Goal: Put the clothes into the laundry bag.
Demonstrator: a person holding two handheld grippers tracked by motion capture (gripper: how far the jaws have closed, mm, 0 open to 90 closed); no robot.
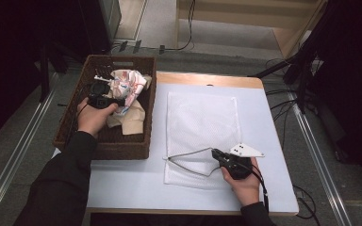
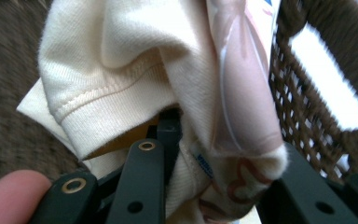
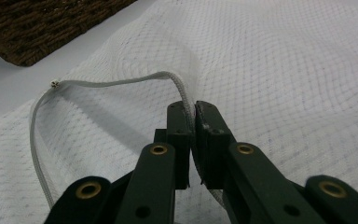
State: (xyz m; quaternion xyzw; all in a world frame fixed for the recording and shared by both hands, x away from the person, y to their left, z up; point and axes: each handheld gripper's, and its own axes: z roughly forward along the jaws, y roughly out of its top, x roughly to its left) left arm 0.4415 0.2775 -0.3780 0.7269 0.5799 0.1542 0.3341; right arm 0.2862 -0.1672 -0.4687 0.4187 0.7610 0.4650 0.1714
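Observation:
A cream garment with a pink print (image 1: 129, 87) lies bunched in the brown wicker basket (image 1: 122, 153) at the table's left. My left gripper (image 1: 118, 101) reaches into the basket and is shut on a fold of that garment (image 2: 135, 56), which is squeezed between the jaws of the gripper (image 2: 223, 154). A white mesh laundry bag (image 1: 200, 117) lies flat in the middle of the table. My right gripper (image 1: 215, 153) is at its near edge, shut on the bag's corded rim (image 3: 121, 81) and holding it up in a loop. The gripper (image 3: 195, 112) pinches the cord between its tips.
The basket's woven wall (image 2: 307, 107) stands close behind the garment. The white table top (image 1: 122, 183) has bare room in front of the basket and beside the bag. Cables and dark stands lie on the floor to the right.

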